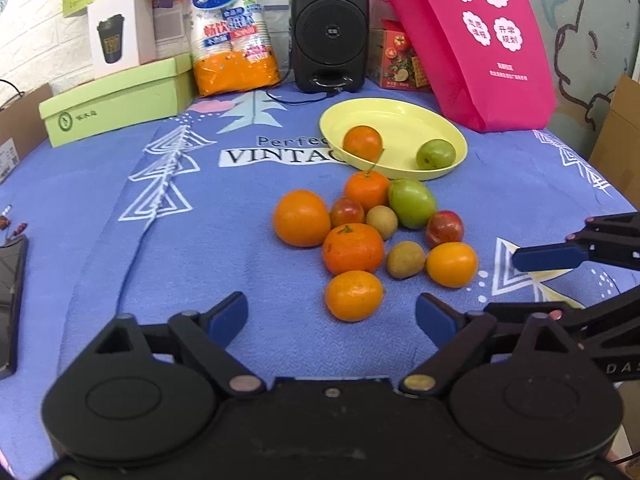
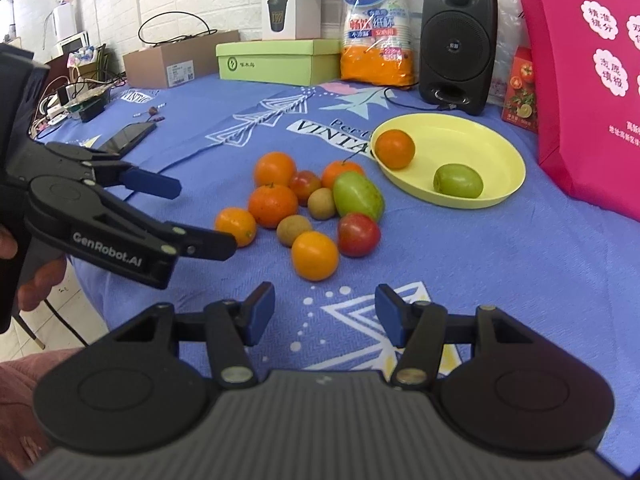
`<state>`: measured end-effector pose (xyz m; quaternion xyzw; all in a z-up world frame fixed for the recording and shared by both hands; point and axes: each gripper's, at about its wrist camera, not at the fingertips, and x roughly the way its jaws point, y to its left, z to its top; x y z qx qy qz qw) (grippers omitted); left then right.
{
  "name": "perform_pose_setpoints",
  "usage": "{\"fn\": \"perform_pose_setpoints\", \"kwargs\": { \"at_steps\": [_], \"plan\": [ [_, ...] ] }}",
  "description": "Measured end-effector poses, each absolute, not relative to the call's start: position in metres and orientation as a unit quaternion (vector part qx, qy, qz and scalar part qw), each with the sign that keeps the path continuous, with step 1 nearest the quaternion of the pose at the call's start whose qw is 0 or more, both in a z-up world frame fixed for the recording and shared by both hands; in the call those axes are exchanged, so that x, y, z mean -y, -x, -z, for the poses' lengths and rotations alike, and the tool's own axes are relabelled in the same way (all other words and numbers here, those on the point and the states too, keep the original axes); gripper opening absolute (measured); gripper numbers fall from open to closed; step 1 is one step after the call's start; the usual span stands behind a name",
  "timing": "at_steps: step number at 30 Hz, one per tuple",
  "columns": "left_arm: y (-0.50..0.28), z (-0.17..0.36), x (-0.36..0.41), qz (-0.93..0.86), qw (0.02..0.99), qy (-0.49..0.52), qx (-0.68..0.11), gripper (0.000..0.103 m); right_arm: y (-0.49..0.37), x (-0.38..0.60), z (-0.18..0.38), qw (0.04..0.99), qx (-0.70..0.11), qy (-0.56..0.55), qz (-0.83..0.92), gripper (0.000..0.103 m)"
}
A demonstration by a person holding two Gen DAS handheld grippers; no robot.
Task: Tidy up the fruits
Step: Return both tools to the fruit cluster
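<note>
A pile of fruit [image 1: 352,248] lies on the blue cloth: several oranges, two red fruits, two brown ones and a green one [image 1: 412,202]. It also shows in the right wrist view [image 2: 304,204]. Behind it a yellow plate [image 1: 400,118] [image 2: 492,136] holds one orange [image 1: 362,143] [image 2: 395,149] and one green fruit [image 1: 435,154] [image 2: 458,180]. My left gripper [image 1: 332,316] is open and empty, just short of the nearest orange [image 1: 354,295]. My right gripper [image 2: 324,312] is open and empty, near an orange [image 2: 315,255].
At the back stand a green box [image 1: 116,100], an orange cup pack [image 1: 232,32], a black speaker [image 1: 330,24], a red carton [image 1: 400,56] and a pink bag [image 1: 468,40]. A phone [image 1: 10,296] lies at the left edge.
</note>
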<state>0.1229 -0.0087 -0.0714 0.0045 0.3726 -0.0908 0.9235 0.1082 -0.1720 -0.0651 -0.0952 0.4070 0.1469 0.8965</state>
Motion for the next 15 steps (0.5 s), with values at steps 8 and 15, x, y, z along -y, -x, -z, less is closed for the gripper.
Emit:
{"fn": "perform_pose_setpoints", "kwargs": {
  "at_steps": [8,15],
  "plan": [
    [-0.132,0.078,0.014,0.115,0.918,-0.004,-0.379,0.070,-0.117,0.166,0.075,0.890,-0.416,0.098,-0.157,0.048],
    [-0.143,0.088,0.014,0.125,0.914,0.010,-0.385,0.067,-0.124,0.165,0.079,0.890,-0.417,0.102,-0.153,0.049]
  ]
}}
